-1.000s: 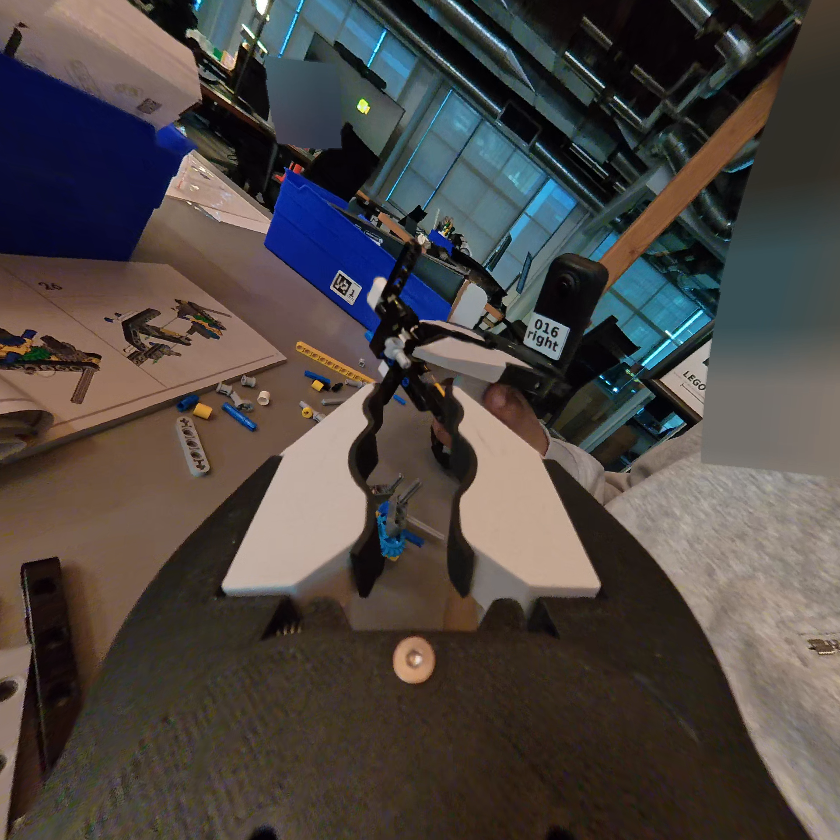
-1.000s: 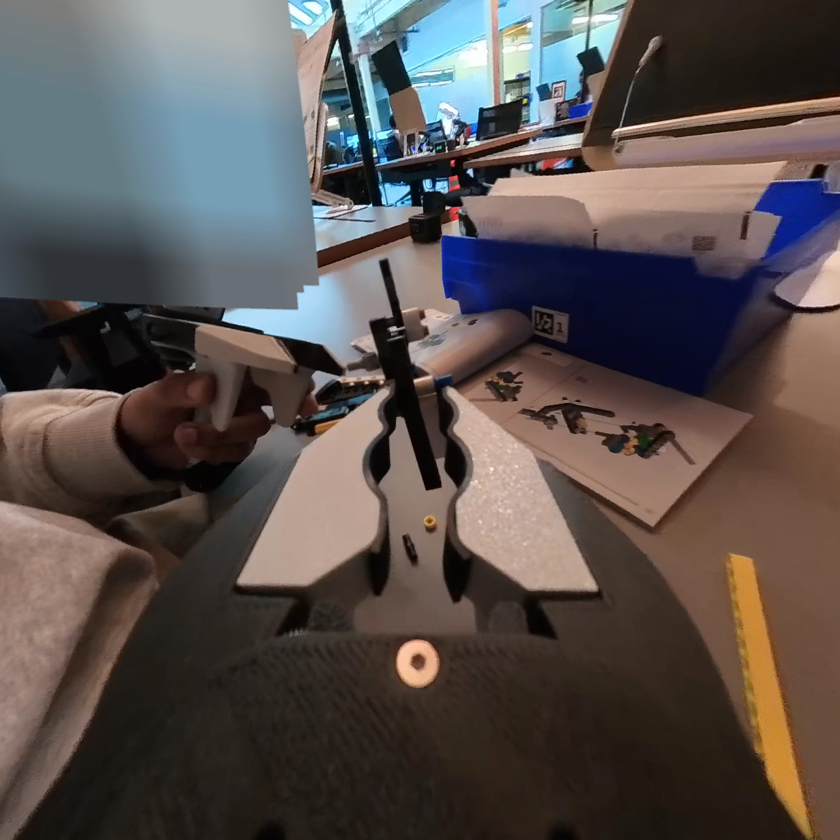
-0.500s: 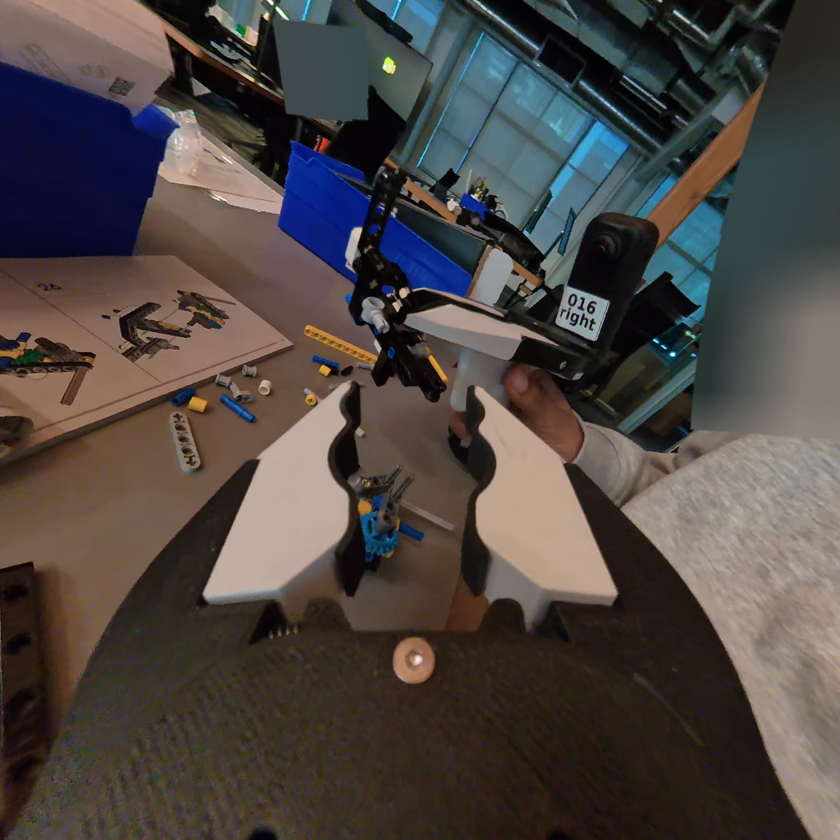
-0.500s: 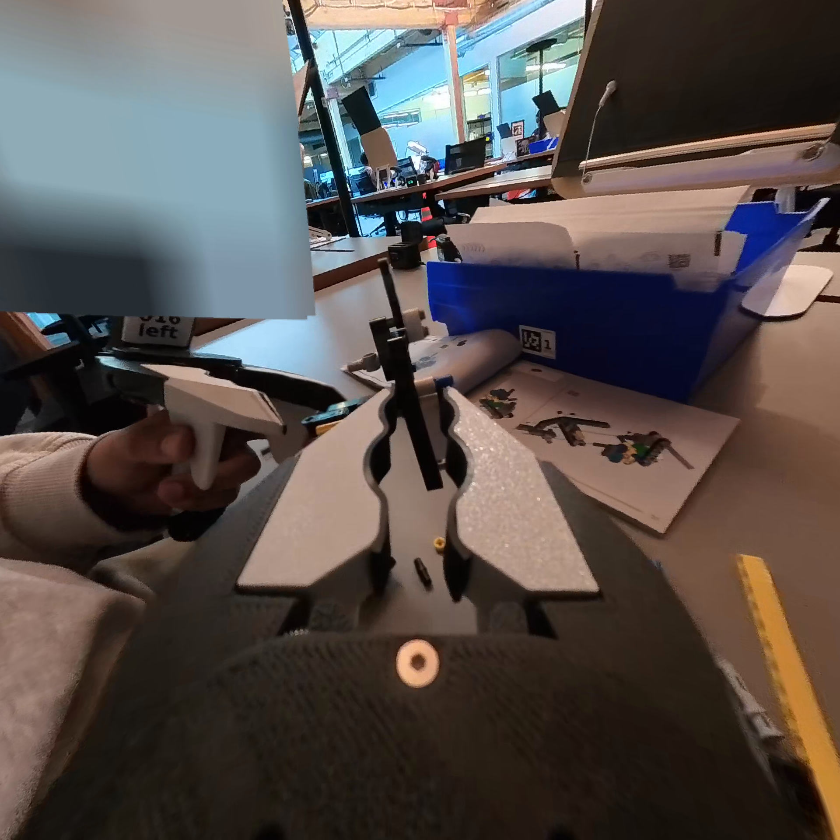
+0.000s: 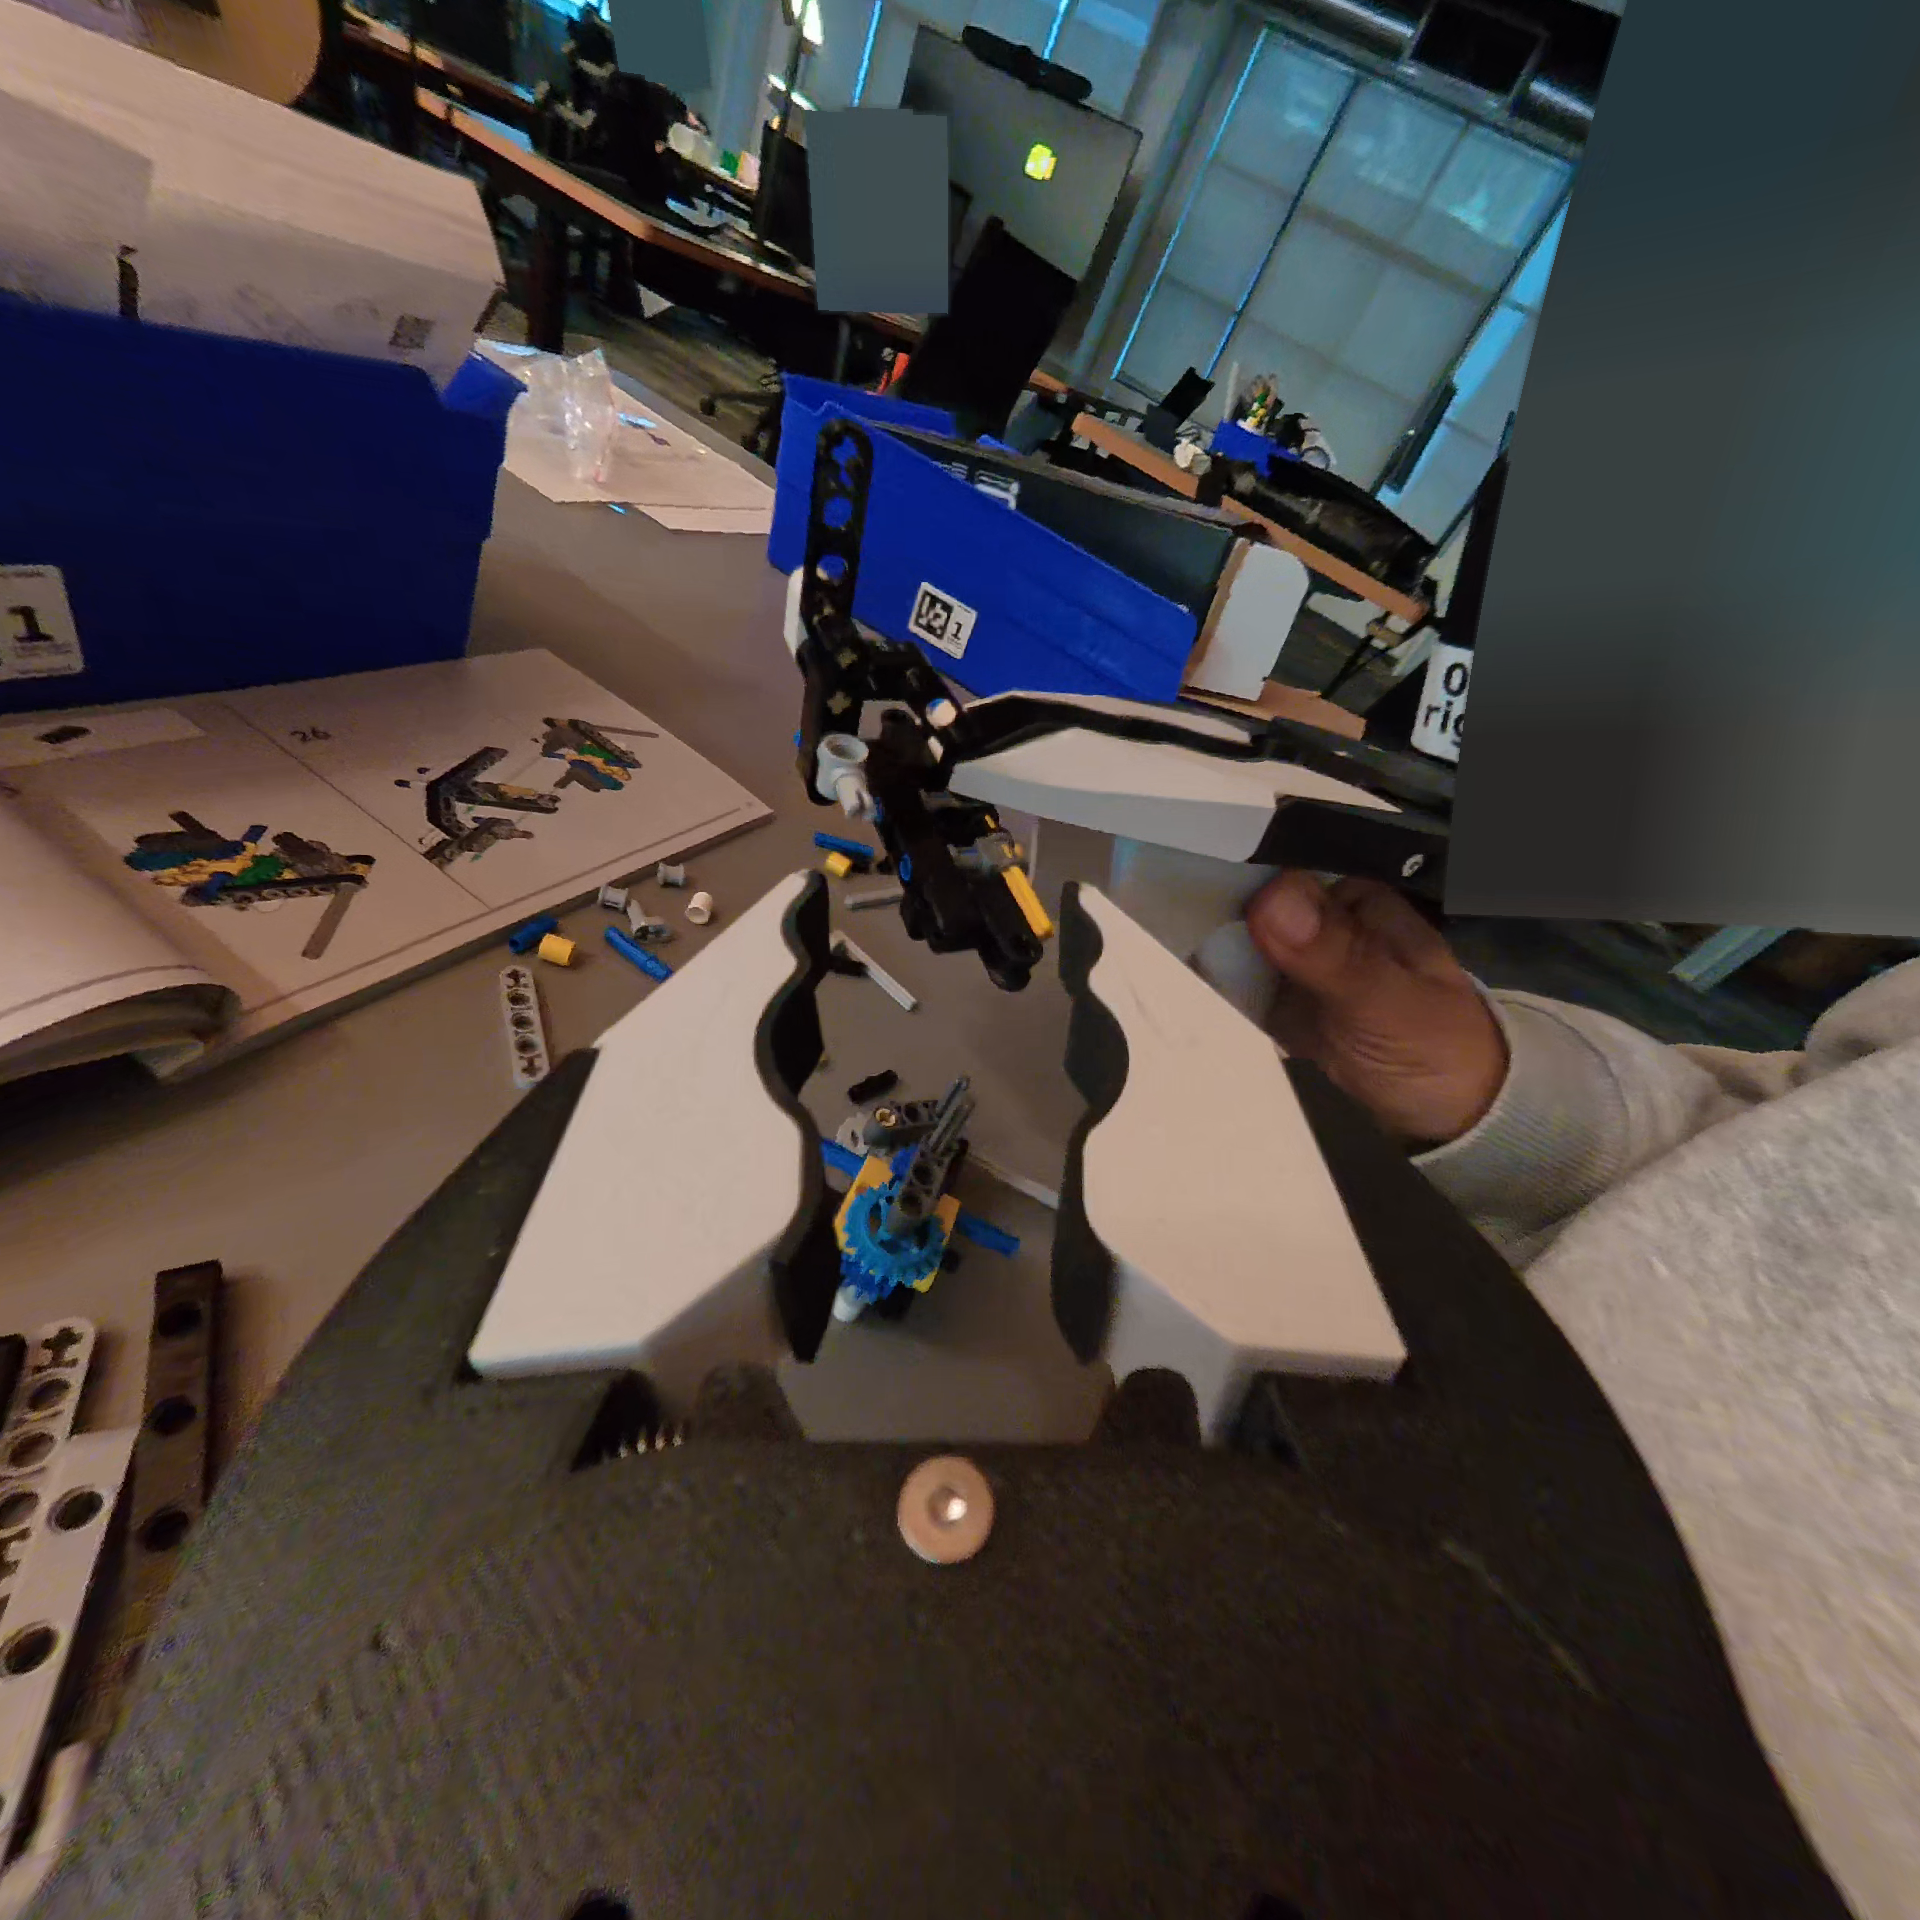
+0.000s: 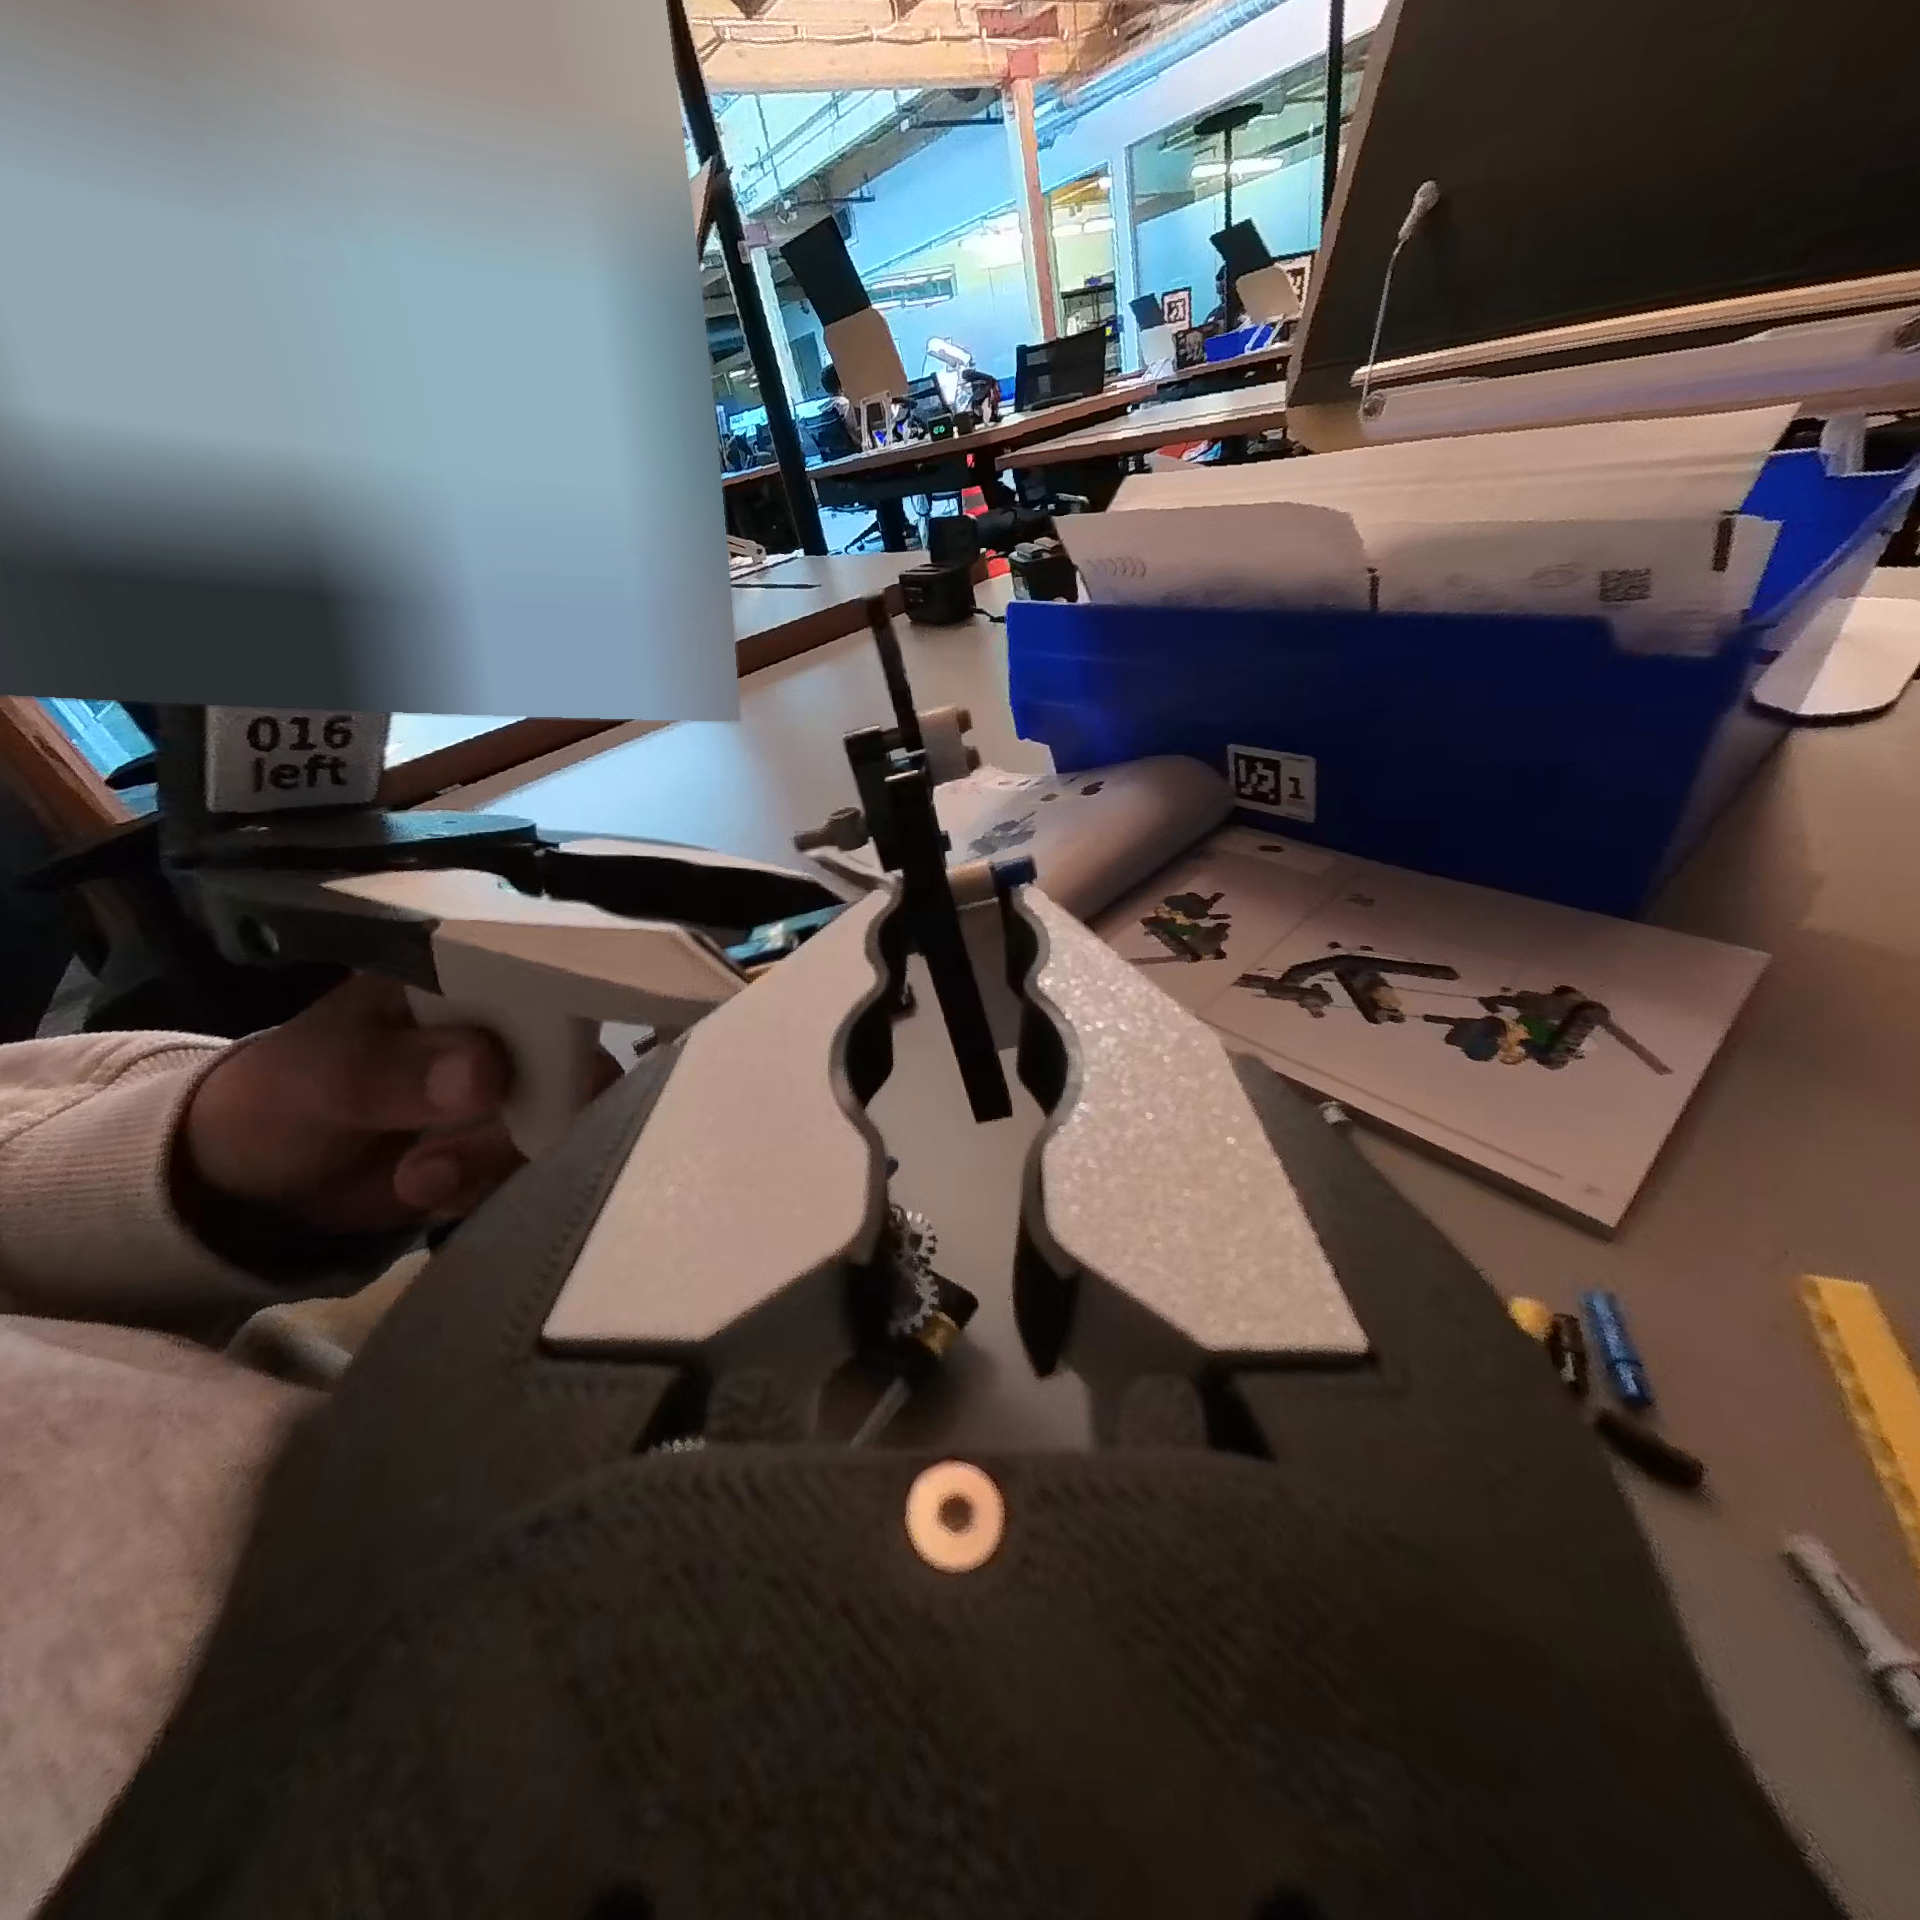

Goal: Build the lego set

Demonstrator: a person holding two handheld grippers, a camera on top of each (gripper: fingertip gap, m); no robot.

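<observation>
The right gripper [image 6: 951, 914] grips a black lego assembly [image 6: 925, 894] upright between its fingertips. The left gripper [image 6: 769, 914] reaches in from the left, held by a hand [image 6: 353, 1112]. An open instruction booklet [image 6: 1434, 1029] lies before a blue bin [image 6: 1455, 727].

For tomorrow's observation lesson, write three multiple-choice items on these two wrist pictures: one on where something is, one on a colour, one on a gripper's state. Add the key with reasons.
1. Where is the small gear sub-assembly?
A. On the table between the left gripper's fingers
B. Inside the blue bin
C. On the instruction booklet

2. What colour is its gear?
A. Red
B. Blue
C. White

3. What is the right gripper doing?
A. Lying on the table
B. Open and empty
C. Shut on the black beam assembly

Key: 1 A, it sits on the grey tabletop in the gap between the open fingers. 2 B, the toothed wheel is blue. 3 C, the assembly is held aloft at its fingertips.
</observation>
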